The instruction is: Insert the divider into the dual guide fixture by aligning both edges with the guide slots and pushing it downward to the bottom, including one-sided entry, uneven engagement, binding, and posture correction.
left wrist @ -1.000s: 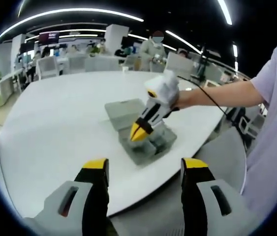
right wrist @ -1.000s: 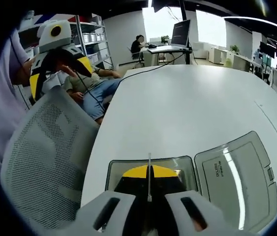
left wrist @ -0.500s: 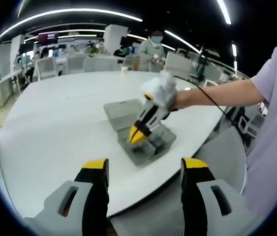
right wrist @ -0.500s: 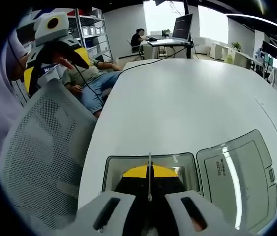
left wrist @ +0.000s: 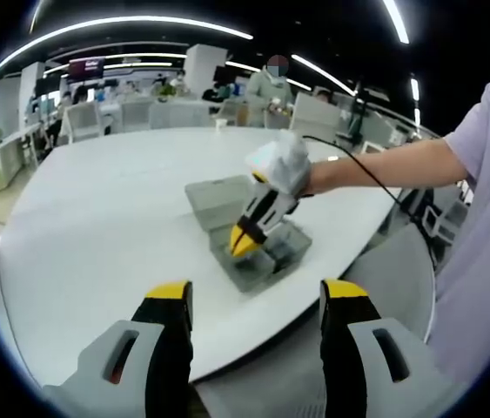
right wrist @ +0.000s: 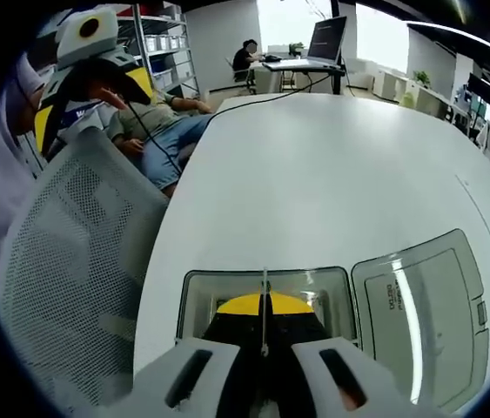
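The dual guide fixture is a grey open box near the white table's edge, with its flat lid lying behind it. My right gripper, yellow-tipped and held by a gloved hand, points down into the box. In the right gripper view the thin divider stands edge-on between the jaws, and my right gripper is shut on it just above the fixture. My left gripper stands open off the table's near edge with nothing between its fingers; it also hangs at the upper left.
A grey mesh chair back stands beside the white table. The lid lies right of the box. A person's bare forearm reaches in from the right. Desks, chairs and seated people fill the background.
My right gripper has sunk a little toward the box with the divider still in it. The left gripper has held still and stayed open.
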Demonstrator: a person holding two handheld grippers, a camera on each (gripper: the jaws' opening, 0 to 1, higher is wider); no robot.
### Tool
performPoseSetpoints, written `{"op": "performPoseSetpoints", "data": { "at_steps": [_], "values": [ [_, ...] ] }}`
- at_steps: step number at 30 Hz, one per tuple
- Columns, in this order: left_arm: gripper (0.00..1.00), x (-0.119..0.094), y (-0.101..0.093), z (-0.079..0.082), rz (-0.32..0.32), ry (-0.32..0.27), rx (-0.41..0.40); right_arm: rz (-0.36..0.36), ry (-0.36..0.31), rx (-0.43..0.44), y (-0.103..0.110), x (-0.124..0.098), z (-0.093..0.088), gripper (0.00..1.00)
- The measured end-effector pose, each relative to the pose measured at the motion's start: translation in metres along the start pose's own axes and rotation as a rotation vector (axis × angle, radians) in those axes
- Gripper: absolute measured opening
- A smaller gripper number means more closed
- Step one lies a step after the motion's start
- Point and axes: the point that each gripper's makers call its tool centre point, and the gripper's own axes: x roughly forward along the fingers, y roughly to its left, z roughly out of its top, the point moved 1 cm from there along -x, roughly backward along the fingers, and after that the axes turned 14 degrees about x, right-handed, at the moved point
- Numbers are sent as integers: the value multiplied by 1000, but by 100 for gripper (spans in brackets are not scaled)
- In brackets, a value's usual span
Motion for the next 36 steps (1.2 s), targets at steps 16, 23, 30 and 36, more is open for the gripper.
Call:
{"op": "performPoseSetpoints", "data": {
  "at_steps": [16,23,30,36],
  "values": [
    [57,-6,2,2,0,-12,10,-32,20,94,-1,1,-1,0],
    [57,-9,4,2,5,-13,13,-39,22,129,1,0,-1,0],
    [57,-11,4,1,3,-16,16,-37,-4,172,1,-2,2,0],
    [57,-11,5,1,0,-16,20,-37,-25,188,4,-6,8,4]
  ]
}}
